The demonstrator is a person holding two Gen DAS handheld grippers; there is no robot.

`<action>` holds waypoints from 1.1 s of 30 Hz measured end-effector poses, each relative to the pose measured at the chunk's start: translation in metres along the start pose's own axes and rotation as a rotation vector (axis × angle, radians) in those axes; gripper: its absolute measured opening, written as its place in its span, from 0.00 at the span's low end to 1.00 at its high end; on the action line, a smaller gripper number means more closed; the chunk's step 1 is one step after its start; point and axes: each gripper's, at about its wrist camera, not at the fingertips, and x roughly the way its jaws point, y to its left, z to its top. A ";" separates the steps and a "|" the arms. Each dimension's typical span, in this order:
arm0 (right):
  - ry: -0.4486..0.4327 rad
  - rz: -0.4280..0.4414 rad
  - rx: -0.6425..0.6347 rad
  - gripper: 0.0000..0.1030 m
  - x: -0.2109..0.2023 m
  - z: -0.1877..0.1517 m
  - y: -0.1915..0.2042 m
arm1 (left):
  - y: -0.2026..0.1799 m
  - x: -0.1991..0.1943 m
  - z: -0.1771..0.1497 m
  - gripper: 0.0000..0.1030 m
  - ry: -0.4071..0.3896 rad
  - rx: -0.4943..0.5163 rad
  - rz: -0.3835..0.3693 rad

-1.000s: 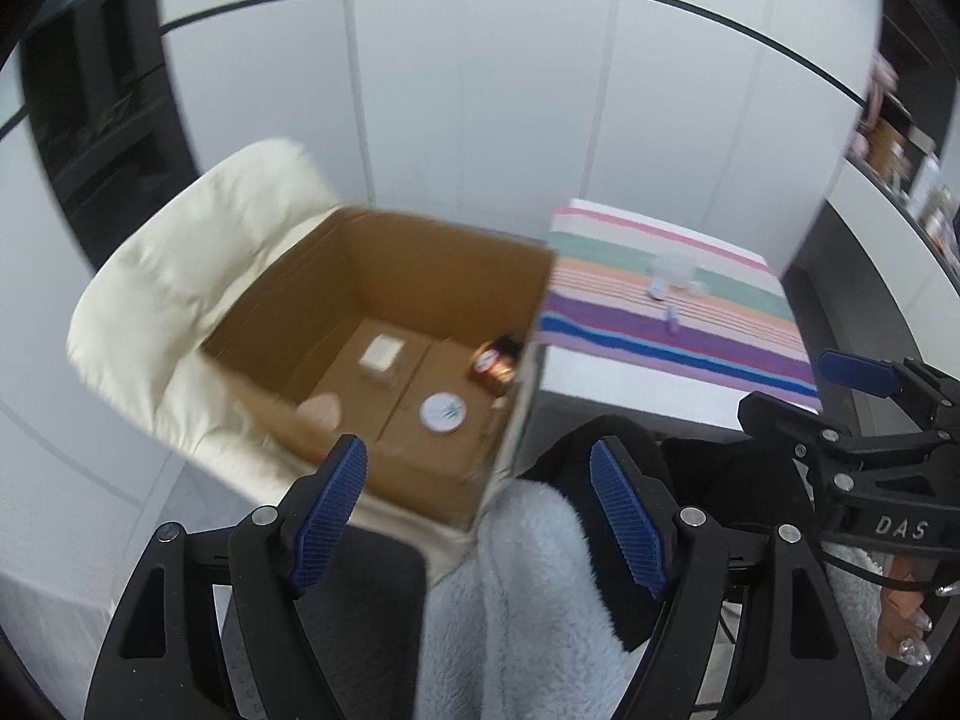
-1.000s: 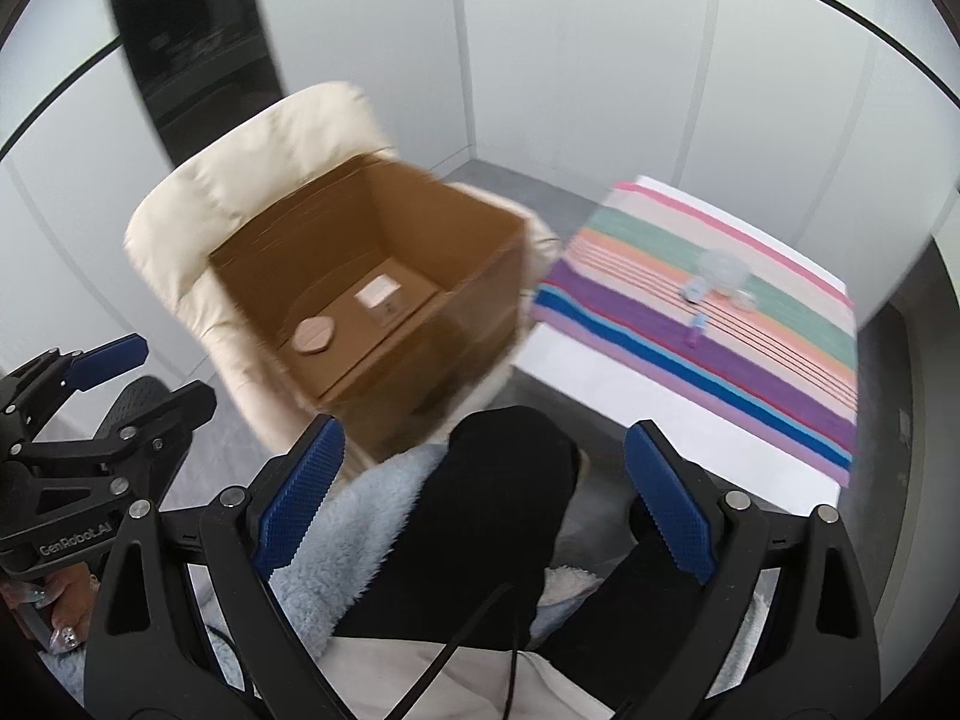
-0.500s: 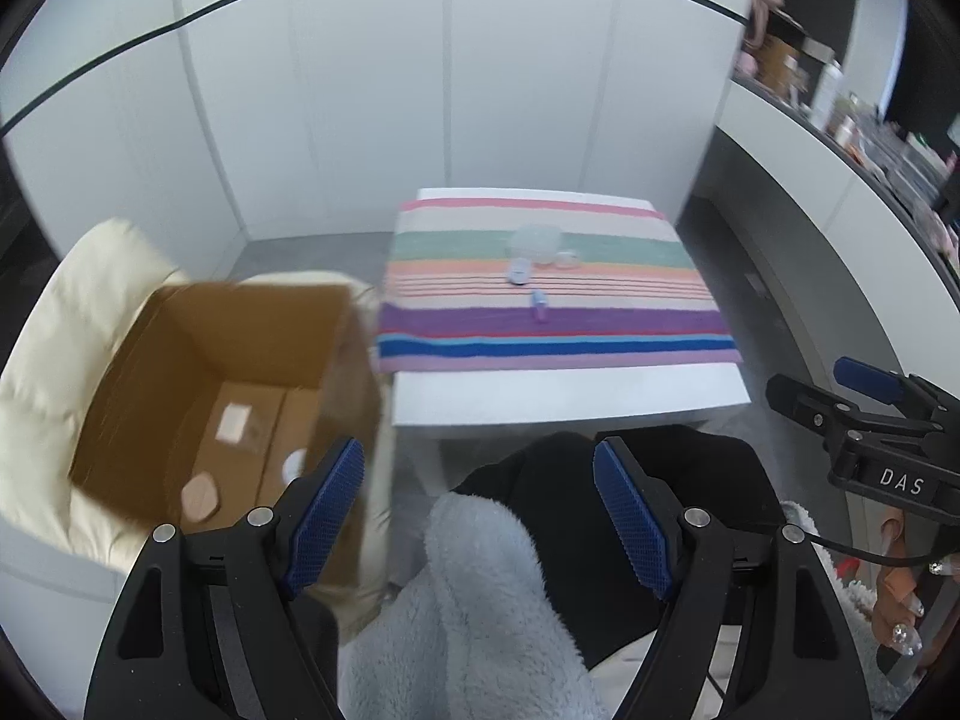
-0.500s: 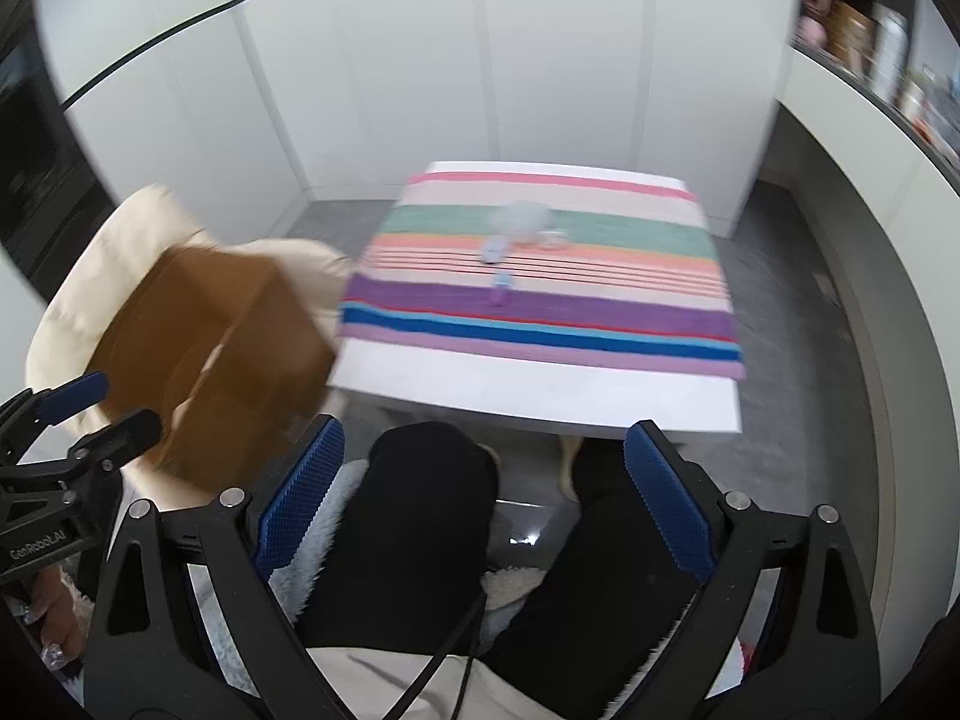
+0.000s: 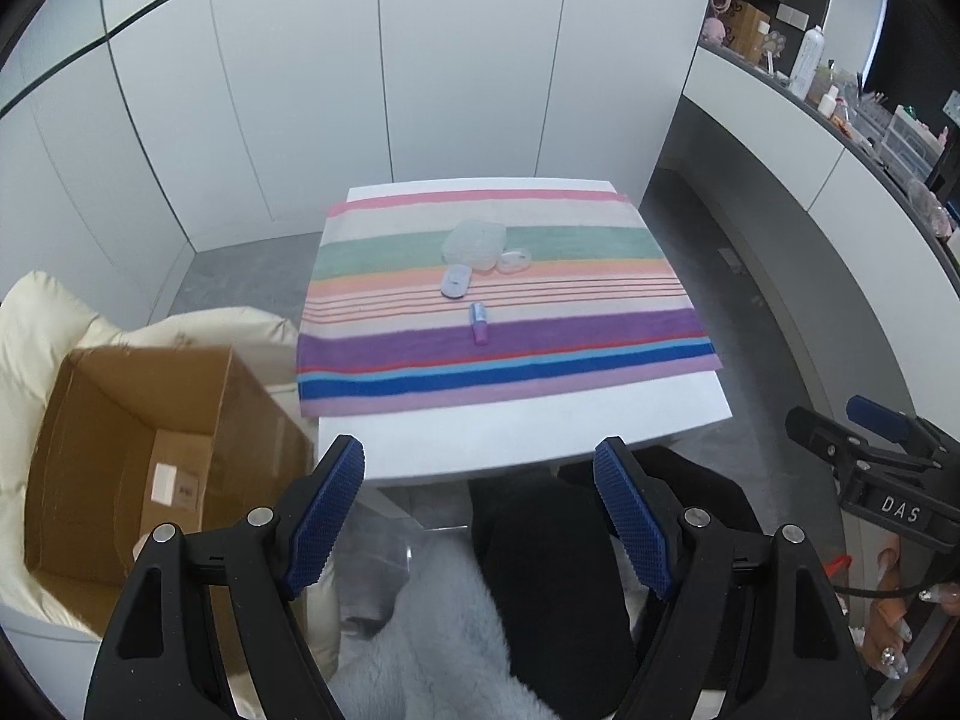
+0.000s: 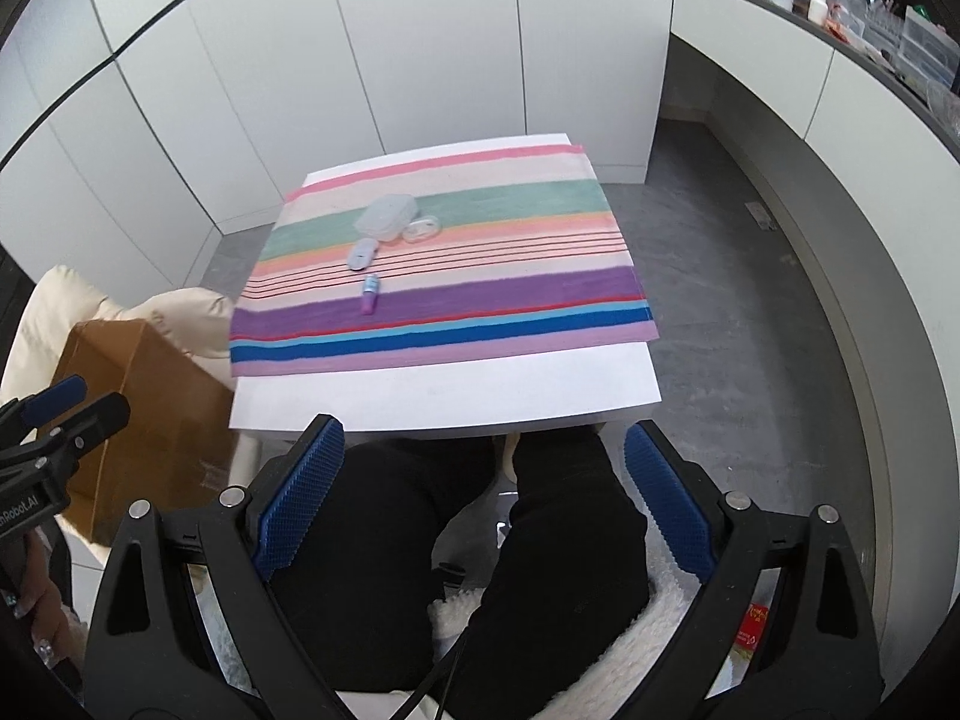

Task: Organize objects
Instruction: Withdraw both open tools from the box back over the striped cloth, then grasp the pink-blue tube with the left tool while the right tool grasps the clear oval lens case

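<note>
Far left there's an open cardboard box (image 5: pixel 144 468) sitting on a cream cushioned chair (image 5: pixel 42 324), just beside the table's (image 5: pixel 540 426) left edge, with a couple of smaller cartons in the bottom. The left hand-held gripper (image 5: pixel 477 516) hangs over the person's lap, wide open and holding nothing.

Out on the striped cloth (image 5: pixel 504 312) the small stuff sits in a cluster near the middle: a flat oval thing (image 5: pixel 455 281), then a little purple tube (image 5: pixel 479 324) lying nearest the front, a clear plastic container (image 5: pixel 474 244) behind them, and a coiled white cable (image 5: pixel 513 260) touching the container's right side. The right hand-held gripper (image 6: pixel 483 492) is also spread wide and empty, hanging short of the table edge.

My guess is the next step is the reach for the first item, probably to drop it in the box. I'd go for the tube since it's closest and apart from the rest. Come down from above with the fingers across its short width, not its length, and press into the cloth a bit so it doesn't roll away. The cable looks floppy, so pinch the whole coil.
</note>
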 end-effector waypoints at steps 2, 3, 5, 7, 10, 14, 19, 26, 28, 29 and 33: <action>0.012 -0.006 0.000 0.94 0.012 0.007 -0.004 | 0.001 0.009 0.008 0.78 -0.002 0.001 0.006; 0.015 -0.009 0.000 0.94 0.016 0.009 -0.005 | 0.001 0.015 0.013 0.78 -0.002 0.002 0.009; 0.026 -0.016 0.001 0.94 0.029 0.017 -0.008 | 0.001 0.028 0.023 0.78 0.002 0.001 0.012; 0.031 -0.023 -0.002 0.94 0.044 0.026 -0.009 | 0.003 0.043 0.034 0.78 0.021 -0.006 0.013; 0.021 -0.034 -0.015 0.94 0.061 0.038 -0.010 | 0.007 0.064 0.048 0.78 0.058 -0.054 -0.004; -0.022 -0.041 -0.063 0.94 0.088 0.064 -0.008 | 0.005 0.104 0.069 0.78 0.088 -0.063 0.002; 0.010 -0.012 -0.101 0.94 0.143 0.092 -0.004 | 0.000 0.161 0.090 0.78 0.144 -0.016 0.031; 0.093 0.063 -0.165 0.94 0.230 0.108 0.014 | 0.005 0.244 0.097 0.78 0.187 0.030 0.077; 0.095 0.081 -0.165 0.94 0.257 0.119 0.016 | 0.005 0.274 0.096 0.78 0.209 0.018 0.075; 0.098 0.093 -0.162 0.94 0.268 0.124 0.017 | 0.005 0.287 0.096 0.78 0.219 0.010 0.074; 0.112 0.148 -0.148 0.94 0.316 0.150 0.025 | 0.005 0.340 0.093 0.78 0.257 -0.035 0.070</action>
